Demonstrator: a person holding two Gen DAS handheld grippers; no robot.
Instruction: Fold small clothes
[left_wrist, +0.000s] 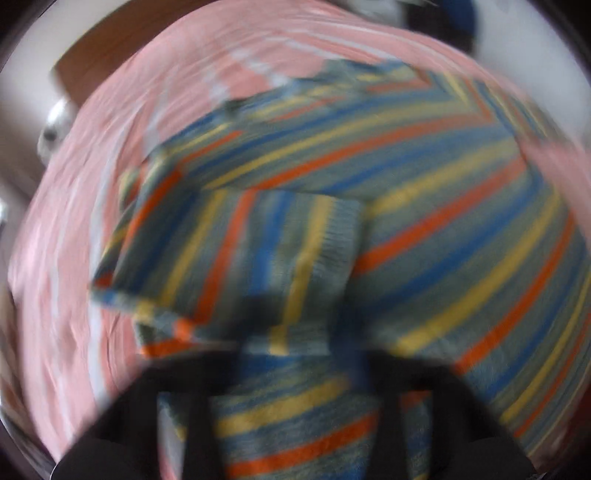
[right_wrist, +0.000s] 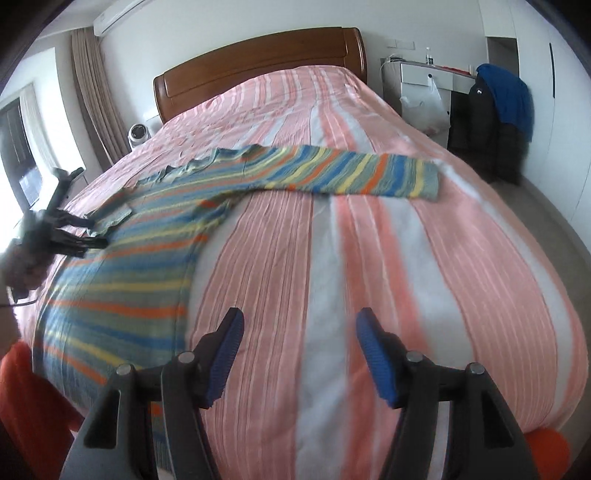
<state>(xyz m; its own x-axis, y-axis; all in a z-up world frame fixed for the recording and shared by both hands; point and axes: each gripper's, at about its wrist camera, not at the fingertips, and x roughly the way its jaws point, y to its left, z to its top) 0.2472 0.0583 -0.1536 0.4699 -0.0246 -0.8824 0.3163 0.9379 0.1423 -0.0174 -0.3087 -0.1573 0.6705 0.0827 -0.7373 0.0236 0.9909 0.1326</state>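
A striped sweater (right_wrist: 122, 266) in blue, yellow, orange and grey lies on the pink striped bed (right_wrist: 332, 240). One sleeve (right_wrist: 351, 173) stretches out to the right. The other sleeve (left_wrist: 258, 254) is folded across the sweater's body (left_wrist: 443, 206) in the blurred left wrist view. My left gripper (left_wrist: 299, 332) hovers low over that sleeve's cuff; blur hides whether it grips. It also shows in the right wrist view (right_wrist: 96, 230) at the sweater's left edge. My right gripper (right_wrist: 299, 354) is open and empty above bare bedspread, right of the sweater's hem.
A wooden headboard (right_wrist: 258, 62) stands at the far end. A white desk (right_wrist: 424, 77) and a chair with dark and blue clothes (right_wrist: 498, 110) stand right of the bed. A small white fan (right_wrist: 138, 134) and curtains are at left. Something orange (right_wrist: 26, 398) lies at the near-left corner.
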